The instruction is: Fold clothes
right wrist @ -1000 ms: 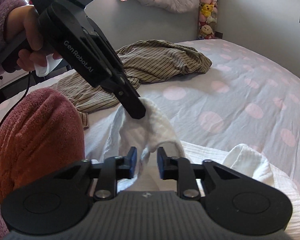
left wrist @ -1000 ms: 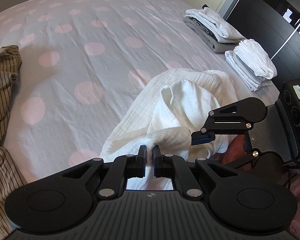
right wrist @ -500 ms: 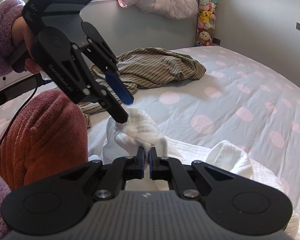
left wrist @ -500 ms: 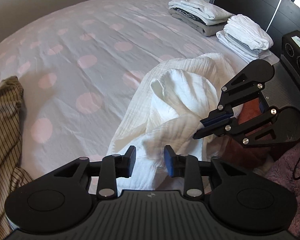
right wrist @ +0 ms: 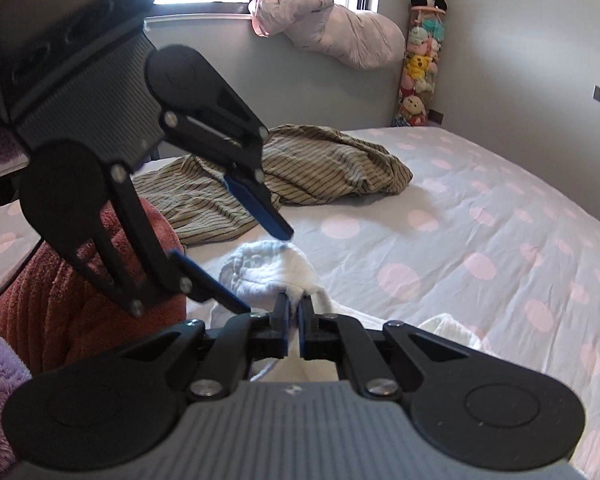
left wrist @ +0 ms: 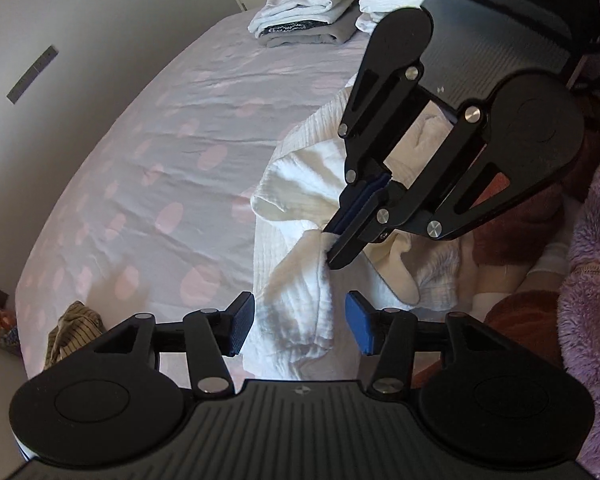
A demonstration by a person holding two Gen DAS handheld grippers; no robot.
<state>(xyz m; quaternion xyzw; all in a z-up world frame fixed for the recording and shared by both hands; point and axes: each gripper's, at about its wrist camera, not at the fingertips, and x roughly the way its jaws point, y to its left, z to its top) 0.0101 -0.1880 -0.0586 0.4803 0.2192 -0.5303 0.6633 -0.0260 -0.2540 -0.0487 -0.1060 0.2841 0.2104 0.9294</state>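
A crumpled white garment [left wrist: 300, 208] lies on the polka-dot bed near the person's knees. My right gripper [right wrist: 294, 306] is shut on a bunched fold of it, also seen in the left wrist view as the right gripper [left wrist: 333, 249] pinching the cloth. My left gripper [left wrist: 300, 322] hovers just over the garment's near edge; its jaws are opening and the blue pads press on nothing. From the right wrist camera the left gripper [right wrist: 262, 272] hangs spread, close above the white garment [right wrist: 268, 268].
A striped beige garment [right wrist: 308, 172] lies heaped toward the headboard. Two folded piles [left wrist: 300, 16] sit at the bed's far corner. The person's rust-red fleece leg [right wrist: 80, 280] and purple sleeve [left wrist: 596, 280] are close by. The pink-dotted sheet [right wrist: 480, 240] stretches to the right.
My left gripper let go of the white garment, opened wide, rolled and swung sideways. My right gripper closed on a fold of the garment and rose a little.
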